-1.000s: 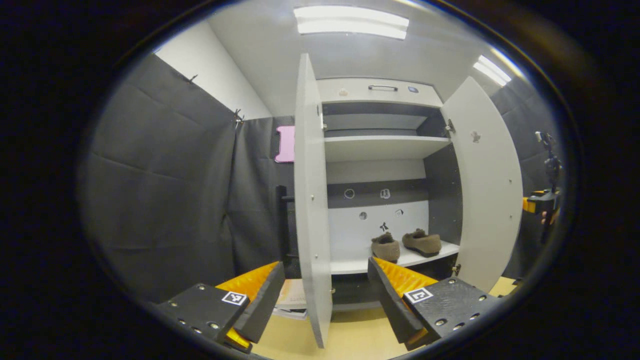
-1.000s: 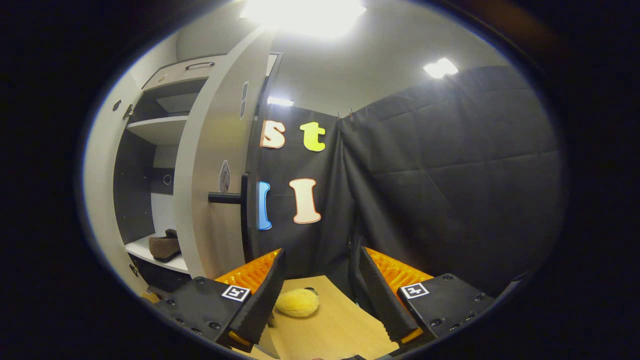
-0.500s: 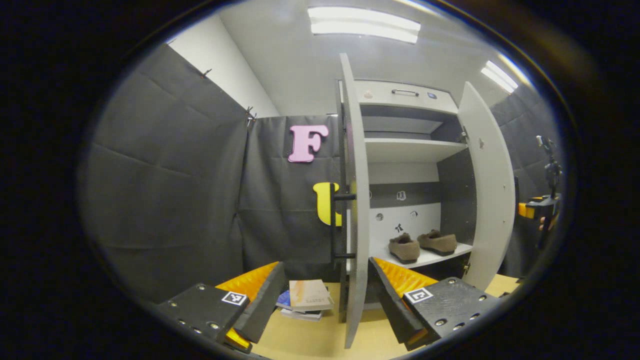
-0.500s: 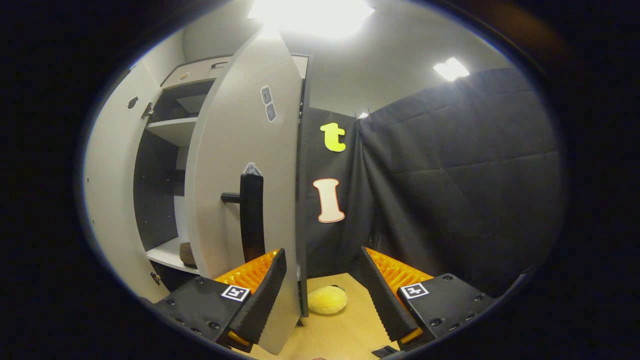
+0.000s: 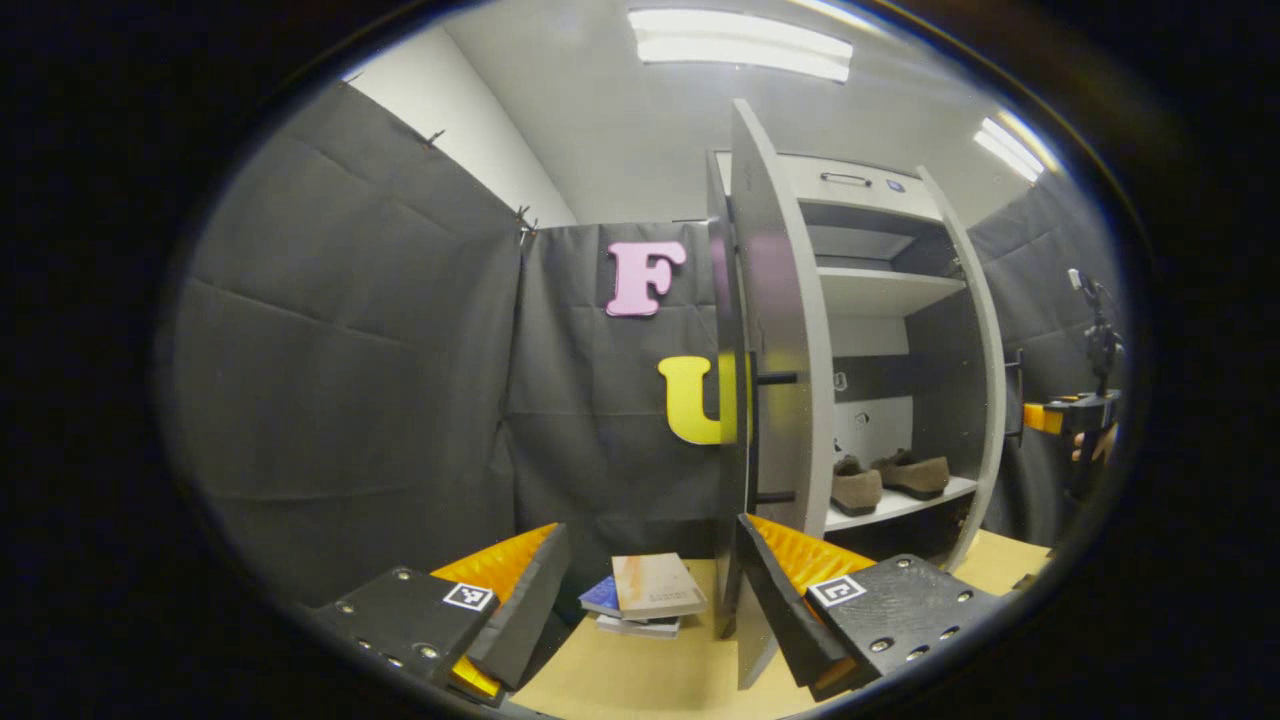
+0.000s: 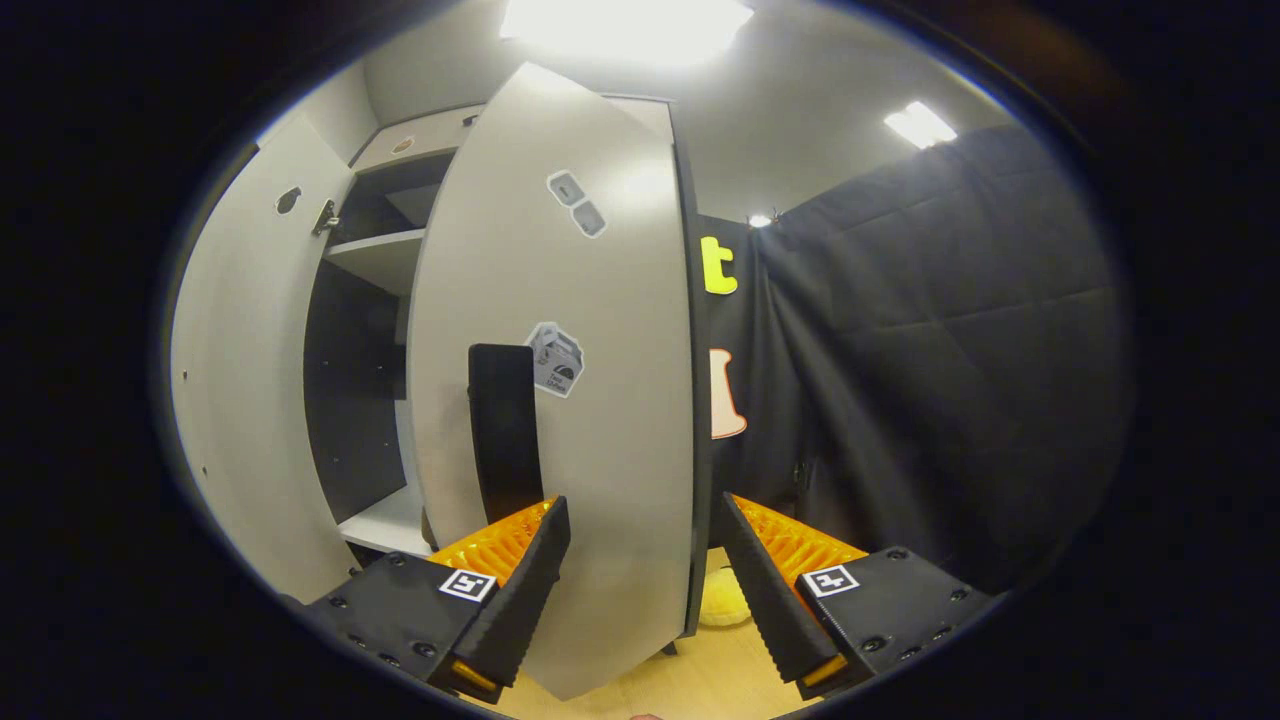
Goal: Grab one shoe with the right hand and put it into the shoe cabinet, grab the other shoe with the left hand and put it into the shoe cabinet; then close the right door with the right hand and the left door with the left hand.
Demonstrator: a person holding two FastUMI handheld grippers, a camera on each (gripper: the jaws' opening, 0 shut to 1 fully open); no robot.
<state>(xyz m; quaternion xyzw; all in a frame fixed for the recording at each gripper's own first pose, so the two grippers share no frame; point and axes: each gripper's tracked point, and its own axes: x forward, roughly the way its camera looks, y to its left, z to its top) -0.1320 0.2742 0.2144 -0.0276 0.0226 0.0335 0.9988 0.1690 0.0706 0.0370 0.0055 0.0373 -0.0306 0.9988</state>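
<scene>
Both sets of jaws stand wide apart and hold nothing. The left gripper [image 5: 645, 590] faces the shoe cabinet [image 5: 860, 190] from its left side; the right gripper [image 6: 640, 590] faces the same cabinet from its right side.

In the left gripper view, the tall pale cabinet rises ahead and to the right of the jaws. Its left door [image 5: 785, 400] stands partly open, edge-on, just above the right-hand finger of the jaws, with a dark bar handle [image 5: 752, 440] on its outer face. Beyond it, the right door [image 5: 990, 380] also stands partly open. Between the two doors, both brown shoes [image 5: 890, 480] sit side by side on the low shelf [image 5: 900, 505], ahead and to the right of the jaws. A bare shelf sits higher up. A small stack of books [image 5: 645, 595] lies on the wooden bench [image 5: 640, 680] right between the jaws, farther off. Far to the right, the other gripper shows in a hand [image 5: 1090, 445], outside the right door.

In the right gripper view, the right door [image 6: 580, 400] fills the space straight ahead, its lower edge between the jaws; whether the fingers touch it cannot be told. A dark handle [image 6: 505, 430] runs down the door just above the left-hand finger. A sticker [image 6: 555, 358] sits beside the handle. To the left, the cabinet's dark inside shows through the gap. A yellow soft toy [image 6: 722, 600] peeks out low behind the door, on the bench.
</scene>
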